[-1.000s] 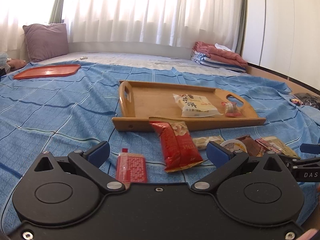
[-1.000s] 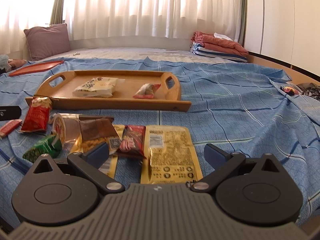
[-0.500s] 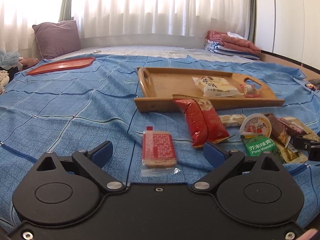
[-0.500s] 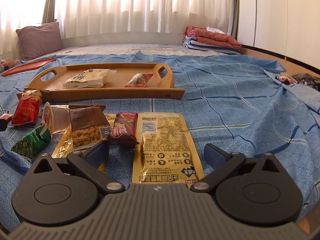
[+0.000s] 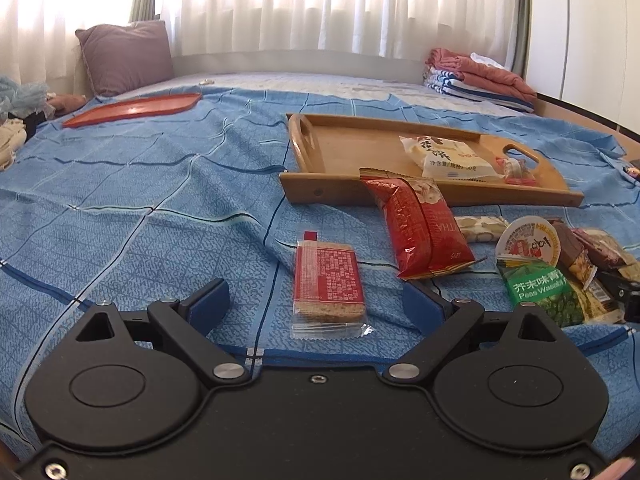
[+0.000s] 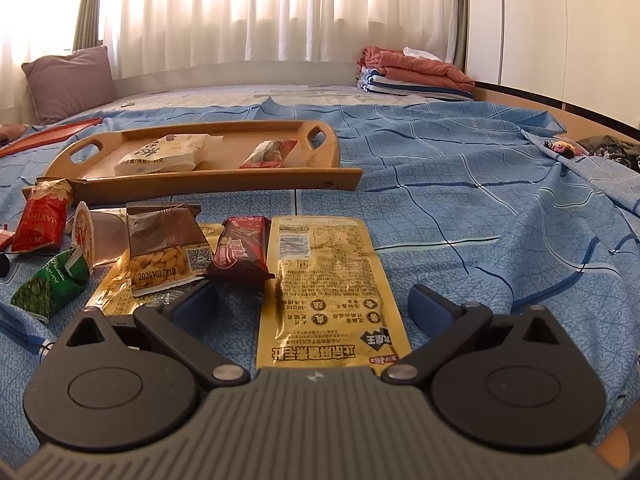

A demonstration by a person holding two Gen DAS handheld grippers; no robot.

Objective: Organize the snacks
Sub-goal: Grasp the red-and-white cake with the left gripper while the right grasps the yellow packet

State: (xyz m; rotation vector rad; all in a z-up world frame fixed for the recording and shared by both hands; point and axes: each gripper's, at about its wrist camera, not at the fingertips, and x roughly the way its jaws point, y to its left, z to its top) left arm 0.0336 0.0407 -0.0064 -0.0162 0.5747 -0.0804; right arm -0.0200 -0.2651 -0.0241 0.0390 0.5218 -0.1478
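Left of the wooden tray [image 5: 348, 148] I see bare blue bedsheet [image 5: 140, 208] running out to the red tray [image 5: 132, 109]. My left gripper [image 5: 316, 306] has its jaws spread wide, holding nothing; the red wafer pack [image 5: 328, 280] lies flat between them, nearer than the tray's front rail. Right of the tray the sheet is bare but rumpled. My right gripper [image 6: 312, 304] is also agape, the yellow packet [image 6: 328, 292] lying between its jaws, touching neither.
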